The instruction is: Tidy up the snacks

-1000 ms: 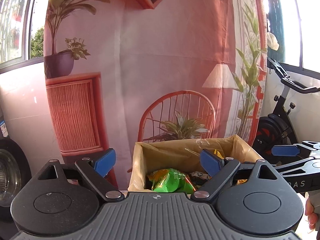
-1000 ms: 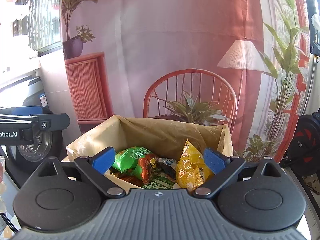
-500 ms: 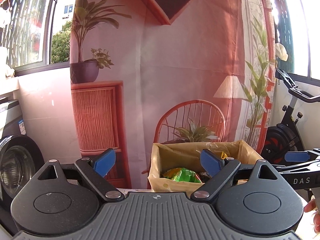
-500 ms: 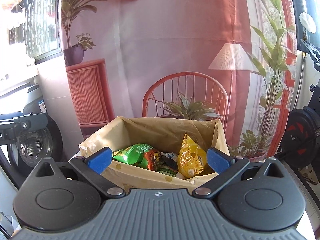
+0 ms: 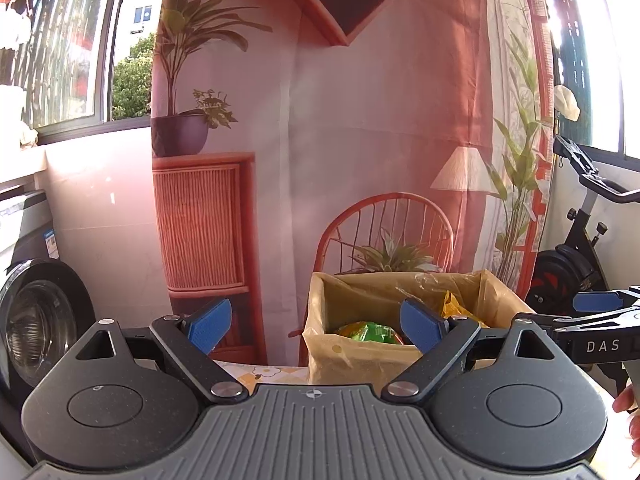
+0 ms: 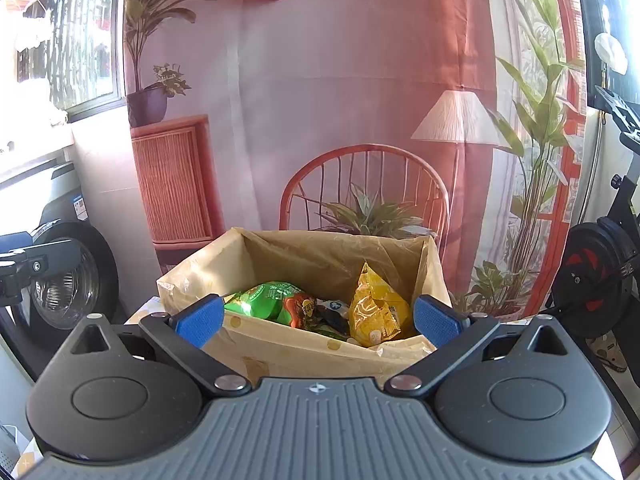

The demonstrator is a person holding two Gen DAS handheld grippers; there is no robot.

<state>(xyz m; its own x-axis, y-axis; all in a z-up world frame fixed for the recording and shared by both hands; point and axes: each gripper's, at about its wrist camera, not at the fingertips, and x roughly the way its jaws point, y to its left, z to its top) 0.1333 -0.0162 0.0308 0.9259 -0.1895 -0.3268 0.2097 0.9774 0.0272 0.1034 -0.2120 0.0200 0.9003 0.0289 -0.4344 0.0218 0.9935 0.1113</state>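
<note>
A cardboard box (image 6: pixel 280 344) lined with a tan plastic bag stands on the table and holds several snack packets: a green packet (image 6: pixel 264 300), a yellow packet (image 6: pixel 376 308) and darker ones between them. The box also shows in the left wrist view (image 5: pixel 352 356), ahead and to the right. My right gripper (image 6: pixel 316 322) is open and empty, just in front of the box. My left gripper (image 5: pixel 316 324) is open and empty, left of the box and back from it. The right gripper's fingers (image 5: pixel 596 302) show at the right edge of the left wrist view.
The table has a floral cloth (image 5: pixel 264 372). A printed backdrop (image 6: pixel 360 100) with a chair, lamp and plants hangs behind. A washing machine (image 5: pixel 36 328) stands on the left and an exercise bike (image 5: pixel 576 264) on the right.
Both grippers have pulled back and away from the box, which now looks smaller and farther; the left one has also swung left. Both stayed open and empty.
</note>
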